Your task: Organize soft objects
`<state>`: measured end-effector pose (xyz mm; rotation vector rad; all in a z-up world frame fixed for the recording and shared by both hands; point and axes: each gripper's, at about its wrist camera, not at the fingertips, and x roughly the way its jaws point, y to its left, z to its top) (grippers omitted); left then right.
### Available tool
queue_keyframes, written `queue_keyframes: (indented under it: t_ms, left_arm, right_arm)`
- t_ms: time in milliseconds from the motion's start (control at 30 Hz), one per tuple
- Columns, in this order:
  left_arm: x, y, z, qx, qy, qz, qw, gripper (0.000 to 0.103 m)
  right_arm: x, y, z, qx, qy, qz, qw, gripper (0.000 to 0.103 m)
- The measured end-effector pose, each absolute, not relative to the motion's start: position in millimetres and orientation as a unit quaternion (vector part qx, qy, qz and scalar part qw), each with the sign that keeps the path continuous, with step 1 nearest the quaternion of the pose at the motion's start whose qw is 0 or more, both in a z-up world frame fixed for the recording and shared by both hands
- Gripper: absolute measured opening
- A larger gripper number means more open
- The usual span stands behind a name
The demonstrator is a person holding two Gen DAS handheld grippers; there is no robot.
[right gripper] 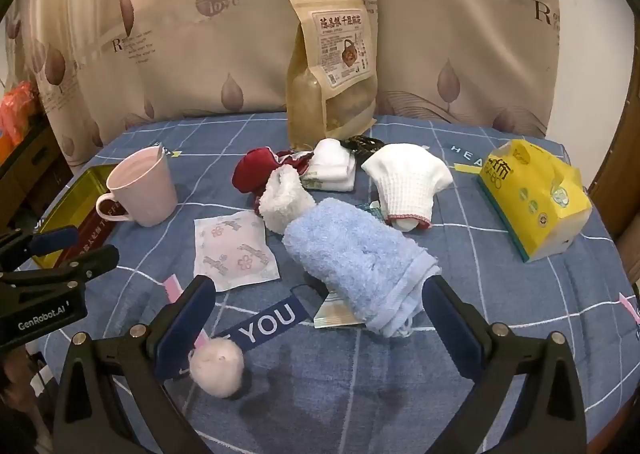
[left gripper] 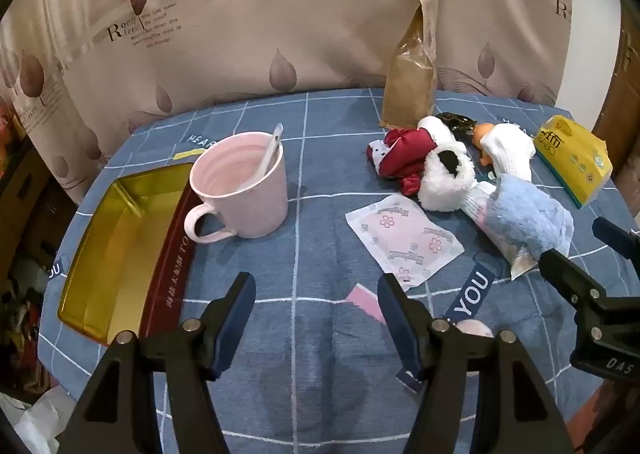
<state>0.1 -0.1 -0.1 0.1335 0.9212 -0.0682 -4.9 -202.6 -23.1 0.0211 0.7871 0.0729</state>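
Both of my claws hang wide open with nothing between the pads: my right gripper [right gripper: 320,318] hovers just short of the blue towel [right gripper: 356,258], my left gripper [left gripper: 316,314] over bare blue checked cloth [left gripper: 312,158] between the pink mug [left gripper: 240,190] and the flowered sachet [left gripper: 404,238].

The soft things lie in a loose heap in the middle of the table; the gold tin [left gripper: 116,246], which I judge to be their likely home, sits at the far left beside the mug.

Risks as I see them: the towel overlaps a paper packet [right gripper: 334,312] and touches the fluffy white sock [right gripper: 286,198], so a deep pinch may drag either along. A shallow pinch on limp terry may slip and let it unroll. Carrying anything leftward, I could clip the mug, and its spoon [left gripper: 268,156] would go with it. The pink pompom [right gripper: 218,368] sits right beside my right claw's left finger and may get nudged away.

Count: one blue towel, one fluffy sock, one white knitted piece [right gripper: 408,182], one folded white cloth [right gripper: 334,168], one dark red fabric bundle [right gripper: 256,170], one sachet, one pompom, one mug, one spoon, one tin, one tissue pack [right gripper: 536,194], one snack bag [right gripper: 332,70].
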Motion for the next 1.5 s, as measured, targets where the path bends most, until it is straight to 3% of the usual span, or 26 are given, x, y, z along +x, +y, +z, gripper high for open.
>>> queue_keyframes:
  t_ms: [1500]
  left_arm:
    - [-8.2,-5.3,-0.7,0.072,0.442,-0.041,0.893,0.065]
  right_arm:
    - [-6.5,-197.2,-21.0,0.003,0.384,0.035,0.922,0.103]
